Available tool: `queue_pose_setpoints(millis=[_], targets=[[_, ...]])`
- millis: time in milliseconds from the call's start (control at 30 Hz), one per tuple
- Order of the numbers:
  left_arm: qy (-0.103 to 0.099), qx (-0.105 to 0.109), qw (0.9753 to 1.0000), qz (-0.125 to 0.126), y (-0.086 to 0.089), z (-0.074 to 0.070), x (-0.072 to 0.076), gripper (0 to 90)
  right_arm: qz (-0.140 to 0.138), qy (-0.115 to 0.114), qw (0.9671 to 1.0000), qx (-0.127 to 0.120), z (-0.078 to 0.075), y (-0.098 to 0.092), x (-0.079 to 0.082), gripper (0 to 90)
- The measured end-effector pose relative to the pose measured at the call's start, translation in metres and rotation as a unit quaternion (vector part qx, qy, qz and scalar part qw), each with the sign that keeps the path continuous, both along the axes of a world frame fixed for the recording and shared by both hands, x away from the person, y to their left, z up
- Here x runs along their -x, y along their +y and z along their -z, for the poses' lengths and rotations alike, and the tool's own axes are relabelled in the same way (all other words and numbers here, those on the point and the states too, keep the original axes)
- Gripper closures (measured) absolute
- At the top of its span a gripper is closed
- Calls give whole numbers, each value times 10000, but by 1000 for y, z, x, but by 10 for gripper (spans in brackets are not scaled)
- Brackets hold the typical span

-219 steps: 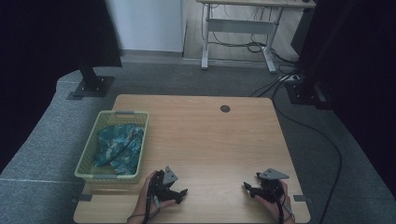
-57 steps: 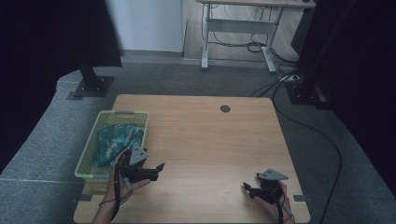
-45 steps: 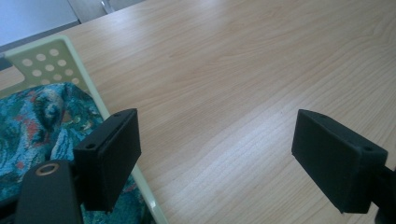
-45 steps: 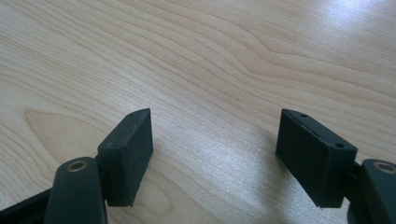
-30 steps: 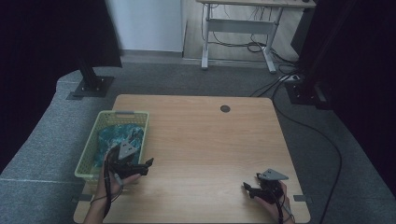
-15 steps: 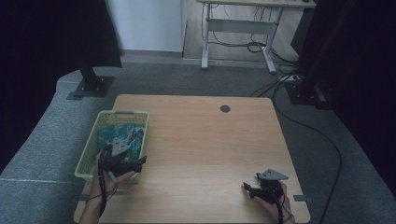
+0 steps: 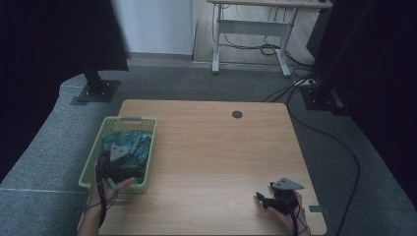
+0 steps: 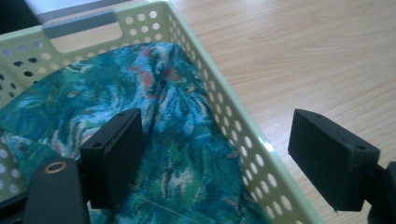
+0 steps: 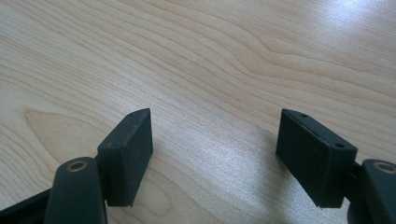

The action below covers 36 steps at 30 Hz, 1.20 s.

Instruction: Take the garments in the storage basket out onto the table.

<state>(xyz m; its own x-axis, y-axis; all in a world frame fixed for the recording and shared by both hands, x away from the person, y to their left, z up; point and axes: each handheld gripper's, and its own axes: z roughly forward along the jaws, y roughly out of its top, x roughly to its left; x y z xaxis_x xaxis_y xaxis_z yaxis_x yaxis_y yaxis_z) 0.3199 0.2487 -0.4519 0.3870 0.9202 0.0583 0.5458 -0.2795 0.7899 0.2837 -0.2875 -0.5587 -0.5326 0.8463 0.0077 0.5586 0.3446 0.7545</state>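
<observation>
Between the left gripper's (image 8: 215, 158) fingers (image 8: 114, 154), the right-hand long wall of one pale green basket (image 8: 224, 116) is seen in the left gripper view; one finger is placed inside over the cloth, the other outside over the bench (image 8: 303, 51). The fingers are spread wide, nothing gripped. One teal patterned cloth (image 8: 116, 102) is bunched in the basket, below and ahead of the inner finger; contact cannot be told. The basket's long axis is run away from the fingers toward its far handle slot. In the high view the left gripper (image 7: 118, 160) is held over the basket's (image 7: 147, 147) near half, the basket's long axis running front to back at the bench's left edge.

The right gripper (image 9: 215, 158) is held low over bare bench, fingers (image 9: 128, 154) spread, empty; in the high view it (image 7: 280, 194) is seen at the bench's (image 7: 211, 147) near right corner, well apart from the basket.
</observation>
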Motion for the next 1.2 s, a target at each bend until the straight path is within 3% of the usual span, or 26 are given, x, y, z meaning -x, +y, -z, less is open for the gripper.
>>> queue_pose_setpoints(millis=[833, 1200], targets=[[304, -15, 9988, -382, 29, 1, -22, 169, 16, 4, 10000, -3, 0, 0, 0, 263], [476, -30, 9980, -410, 34, -1, -36, 161, 22, 5, 10000, -3, 0, 0, 0, 263]])
